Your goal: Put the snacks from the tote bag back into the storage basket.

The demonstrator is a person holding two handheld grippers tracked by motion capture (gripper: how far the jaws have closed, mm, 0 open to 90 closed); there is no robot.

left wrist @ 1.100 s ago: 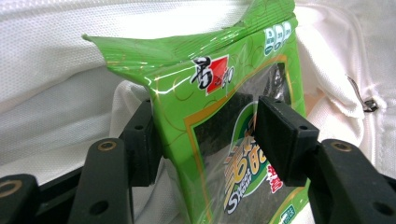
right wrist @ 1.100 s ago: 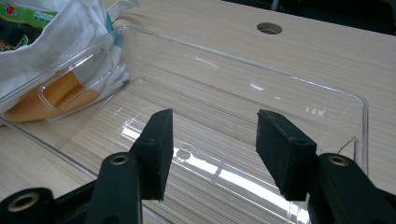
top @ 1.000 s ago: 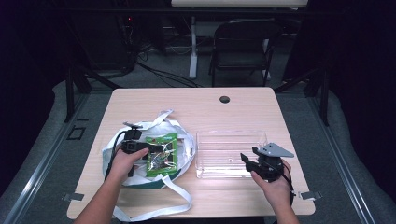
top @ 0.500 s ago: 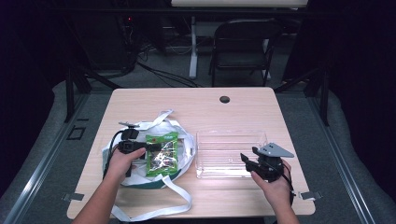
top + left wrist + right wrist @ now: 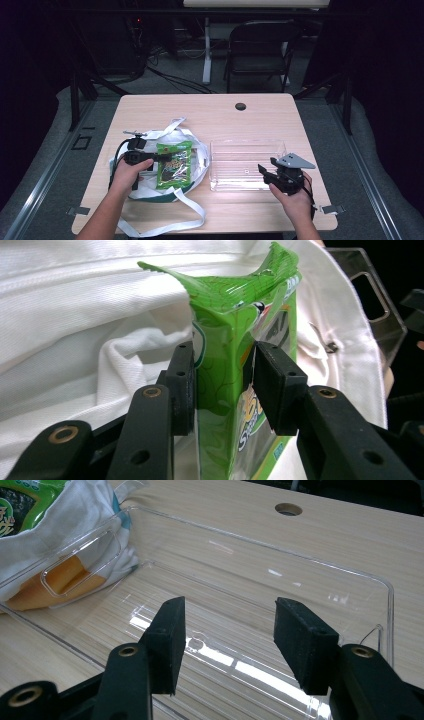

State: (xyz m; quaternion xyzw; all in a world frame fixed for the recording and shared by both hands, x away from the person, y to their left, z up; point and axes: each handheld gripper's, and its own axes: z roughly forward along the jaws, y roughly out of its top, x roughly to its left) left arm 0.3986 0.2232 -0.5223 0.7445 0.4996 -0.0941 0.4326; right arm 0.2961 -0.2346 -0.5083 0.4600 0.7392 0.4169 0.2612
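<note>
- Beside the bin point(image 5: 247, 165) on the surface point(image 5: 210, 110), a white bag point(image 5: 150, 190) carries the snack pack point(image 5: 173, 163).
- Left tongs point(image 5: 223, 385) have just been closing and now pinch the pack's edge; lift it straight, clear of cloth.
- Right tongs point(image 5: 227, 640), released, hover over the bin; keep them clear.

packet point(image 5: 225, 405) bottom: cut off by edge | print: partly hidden by tool
</note>
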